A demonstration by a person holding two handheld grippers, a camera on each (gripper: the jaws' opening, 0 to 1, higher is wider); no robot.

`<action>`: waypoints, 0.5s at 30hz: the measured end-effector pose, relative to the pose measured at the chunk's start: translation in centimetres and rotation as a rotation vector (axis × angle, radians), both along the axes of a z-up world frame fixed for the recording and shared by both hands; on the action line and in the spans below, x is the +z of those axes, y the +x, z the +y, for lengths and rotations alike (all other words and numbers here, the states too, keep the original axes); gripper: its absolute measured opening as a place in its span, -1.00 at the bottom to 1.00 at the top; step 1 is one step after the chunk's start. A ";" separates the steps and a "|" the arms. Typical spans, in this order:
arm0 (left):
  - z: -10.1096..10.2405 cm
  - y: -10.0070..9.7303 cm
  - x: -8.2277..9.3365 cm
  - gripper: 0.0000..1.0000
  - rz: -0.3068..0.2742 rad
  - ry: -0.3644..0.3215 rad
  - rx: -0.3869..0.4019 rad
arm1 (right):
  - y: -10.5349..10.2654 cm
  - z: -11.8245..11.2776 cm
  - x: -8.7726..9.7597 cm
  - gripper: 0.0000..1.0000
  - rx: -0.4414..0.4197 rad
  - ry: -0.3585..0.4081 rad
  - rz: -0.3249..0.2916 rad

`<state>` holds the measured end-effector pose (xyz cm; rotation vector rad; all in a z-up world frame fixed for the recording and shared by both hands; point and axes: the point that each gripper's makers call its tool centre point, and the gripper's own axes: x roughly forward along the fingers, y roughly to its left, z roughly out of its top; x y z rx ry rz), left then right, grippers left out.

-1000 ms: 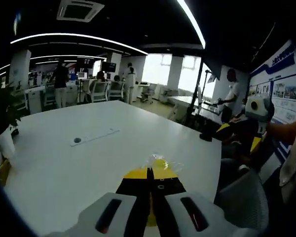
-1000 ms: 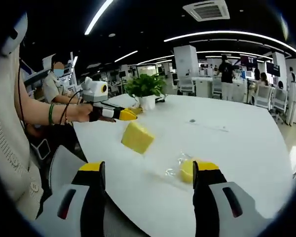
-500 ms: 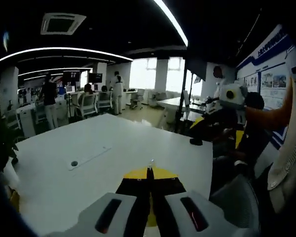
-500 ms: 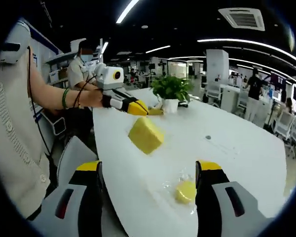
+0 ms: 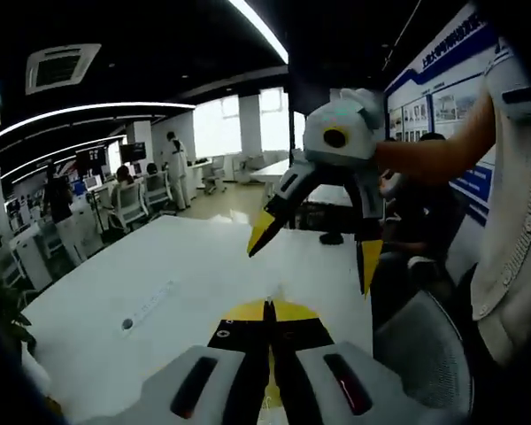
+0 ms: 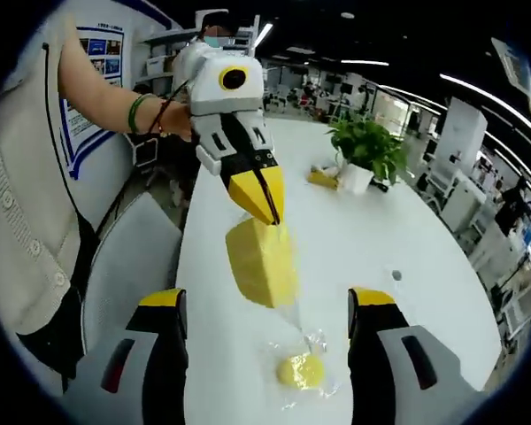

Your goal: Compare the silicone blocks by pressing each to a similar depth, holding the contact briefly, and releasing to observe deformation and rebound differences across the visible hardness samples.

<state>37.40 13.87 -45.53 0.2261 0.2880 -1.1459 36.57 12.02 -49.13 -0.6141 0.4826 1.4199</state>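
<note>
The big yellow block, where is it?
In the right gripper view, the big yellow block hangs from the shut left gripper, above the white table and a small yellow piece.

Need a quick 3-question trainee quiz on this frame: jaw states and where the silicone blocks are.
1. True or false: the right gripper has its jaws open.
2. What hangs at the shut tips of the left gripper? A: nothing. B: the large yellow block. C: the small yellow block.
3. Fill in: the small yellow block lies in clear ___ on the table.
Key: 1 true; 2 B; 3 wrap.
</note>
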 end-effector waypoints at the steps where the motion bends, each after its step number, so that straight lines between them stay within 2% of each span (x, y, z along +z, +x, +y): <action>1: 0.0 0.0 0.0 -1.00 0.000 0.000 -0.001 | 0.0 0.5 -0.6 0.39 0.018 -0.017 0.010; 8: -0.6 0.3 -0.6 -1.00 -0.023 0.040 -0.037 | 0.7 2.4 -2.5 0.34 0.093 -0.072 0.030; 15: -1.1 0.8 0.1 -1.00 -0.035 0.019 -0.067 | 1.6 3.8 -3.9 0.28 0.132 -0.101 0.069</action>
